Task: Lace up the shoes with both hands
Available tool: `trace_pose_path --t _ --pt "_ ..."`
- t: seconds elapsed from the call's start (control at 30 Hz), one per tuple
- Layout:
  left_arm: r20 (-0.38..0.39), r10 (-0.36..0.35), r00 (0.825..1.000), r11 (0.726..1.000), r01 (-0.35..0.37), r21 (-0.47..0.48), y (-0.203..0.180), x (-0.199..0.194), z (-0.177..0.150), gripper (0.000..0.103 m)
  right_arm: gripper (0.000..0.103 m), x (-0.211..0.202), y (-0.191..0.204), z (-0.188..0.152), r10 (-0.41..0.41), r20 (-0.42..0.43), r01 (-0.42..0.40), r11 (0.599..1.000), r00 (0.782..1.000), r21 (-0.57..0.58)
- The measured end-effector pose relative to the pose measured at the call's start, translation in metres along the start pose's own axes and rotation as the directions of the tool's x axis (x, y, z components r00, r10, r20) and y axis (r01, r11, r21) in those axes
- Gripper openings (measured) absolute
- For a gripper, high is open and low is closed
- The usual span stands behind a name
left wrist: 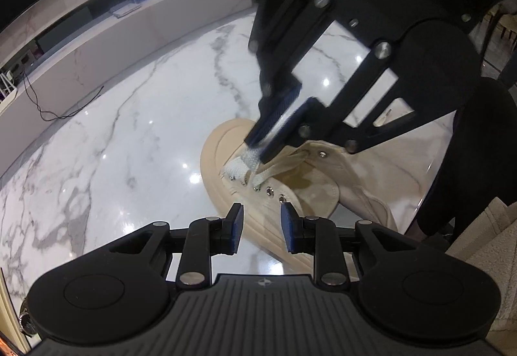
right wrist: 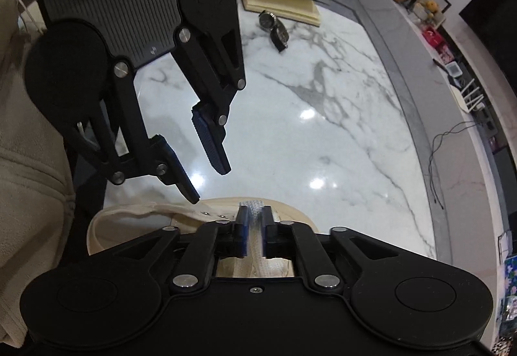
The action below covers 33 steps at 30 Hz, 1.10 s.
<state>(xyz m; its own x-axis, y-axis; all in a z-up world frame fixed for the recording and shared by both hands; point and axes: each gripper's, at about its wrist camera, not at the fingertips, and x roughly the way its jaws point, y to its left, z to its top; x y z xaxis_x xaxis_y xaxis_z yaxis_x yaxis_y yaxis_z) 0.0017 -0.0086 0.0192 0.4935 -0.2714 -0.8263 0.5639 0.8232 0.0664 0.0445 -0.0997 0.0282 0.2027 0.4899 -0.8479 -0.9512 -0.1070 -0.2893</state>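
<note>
On the left side of the left wrist view there is only bare white marble table (left wrist: 135, 136), with a black cable (left wrist: 55, 104) trailing along its far edge. Lower in the middle, the left gripper (left wrist: 261, 228) hangs with its jaws partly apart and nothing between the blue pads; it hovers just above the near side of the shoe (left wrist: 290, 181), close to the row of metal eyelets (left wrist: 269, 192), and whether a pad brushes the canvas cannot be told. The beige canvas shoe lies on the table with its rubber toe pointing away from the camera and its opening toward the right.

Above the shoe's toe, the right gripper (left wrist: 279, 126) reaches down from the upper right. Its jaws stand narrowly apart, with the white lace (left wrist: 248, 159) running between the pads; the lace end sticks out below the tips and leads down to the front eyelets. From this view the pads seem to be against the lace.

In the right wrist view, the left gripper (right wrist: 206, 175) appears at the left, empty, its tips above the shoe's collar. In the lower middle the right gripper (right wrist: 253, 235) shows the lace (right wrist: 255, 239) lying in the narrow gap between its blue pads, over the shoe (right wrist: 145, 220); whether the pads truly pinch it or merely flank it cannot be told. Farther right and back, a wristwatch (right wrist: 274, 28) lies on the marble near a book (right wrist: 284, 5).
</note>
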Motion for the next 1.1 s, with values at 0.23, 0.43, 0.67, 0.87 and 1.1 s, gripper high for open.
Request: trace_pose_path --t 0.23,0.43,0.67,0.87,1.1 --pt "0.005 -0.023 1.000 1.000 0.023 0.004 -0.001 0.001 0.000 0.024 0.025 -0.011 -0.003 -0.005 -0.016 0.012 0.015 0.999 1.000 0.047" --pt "0.011 -0.010 1.000 1.000 0.011 -0.018 0.004 0.000 -0.004 0.024 0.025 -0.011 -0.012 -0.035 -0.074 -0.085 0.083 0.990 0.994 0.115" --pt "0.035 -0.010 0.999 1.000 0.010 -0.002 0.003 0.000 -0.001 0.024 0.025 -0.002 -0.006 -0.063 -0.015 -0.163 0.045 0.982 0.987 0.183" --pt "0.029 0.001 1.000 1.000 -0.001 0.009 0.002 0.002 0.000 0.024 0.025 0.000 -0.002 -0.077 -0.019 -0.177 0.063 0.967 0.984 0.246" --pt "0.033 0.012 0.999 1.000 -0.013 0.007 0.003 0.002 0.003 0.024 0.025 0.008 -0.021 -0.086 -0.056 -0.181 0.111 0.944 0.982 0.312"
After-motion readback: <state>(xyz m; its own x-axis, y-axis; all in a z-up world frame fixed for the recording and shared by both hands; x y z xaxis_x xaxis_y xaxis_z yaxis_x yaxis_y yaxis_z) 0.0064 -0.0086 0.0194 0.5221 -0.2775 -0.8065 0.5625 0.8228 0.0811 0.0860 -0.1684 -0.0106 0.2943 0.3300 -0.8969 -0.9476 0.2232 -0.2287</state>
